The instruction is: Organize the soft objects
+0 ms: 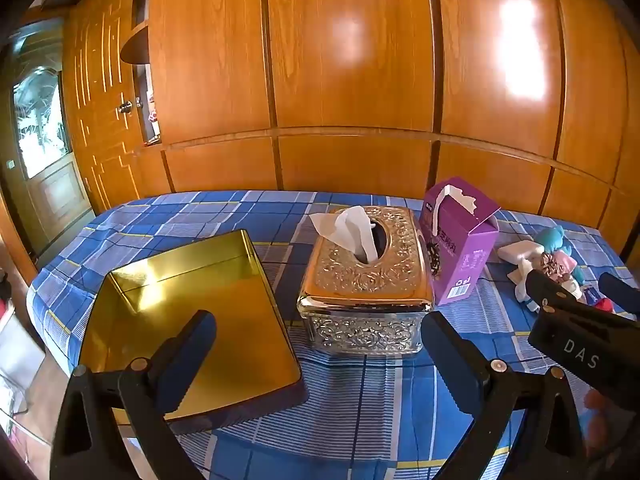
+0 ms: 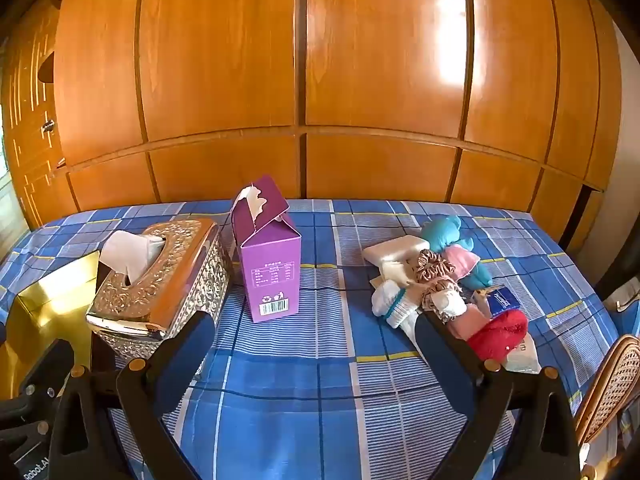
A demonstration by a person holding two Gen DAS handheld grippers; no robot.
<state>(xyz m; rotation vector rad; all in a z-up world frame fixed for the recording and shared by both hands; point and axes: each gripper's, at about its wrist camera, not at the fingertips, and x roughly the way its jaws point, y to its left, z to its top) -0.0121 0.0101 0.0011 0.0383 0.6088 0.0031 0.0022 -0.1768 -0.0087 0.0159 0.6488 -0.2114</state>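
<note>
A heap of soft things point(image 2: 444, 280) lies at the right of the blue plaid table: white socks point(image 2: 394, 304), a teal bundle point(image 2: 444, 232), a pink one, a red ball point(image 2: 498, 334) and a white sponge block point(image 2: 396, 250). My right gripper point(image 2: 316, 332) hovers open in front of the table's middle, its right finger beside the heap, nothing between the fingers. My left gripper point(image 1: 318, 334) is open too, low before the ornate tissue box point(image 1: 368, 276), with the open gold tin point(image 1: 192, 320) under its left finger. In the left wrist view the heap point(image 1: 548, 264) sits partly behind the right gripper's body.
A purple carton point(image 2: 272, 264) with a torn top stands between the tissue box point(image 2: 160, 284) and the heap. Wooden wardrobe doors rise behind the table. A wicker chair back point(image 2: 608, 384) stands at the table's right edge. A door point(image 1: 96, 92) is at the far left.
</note>
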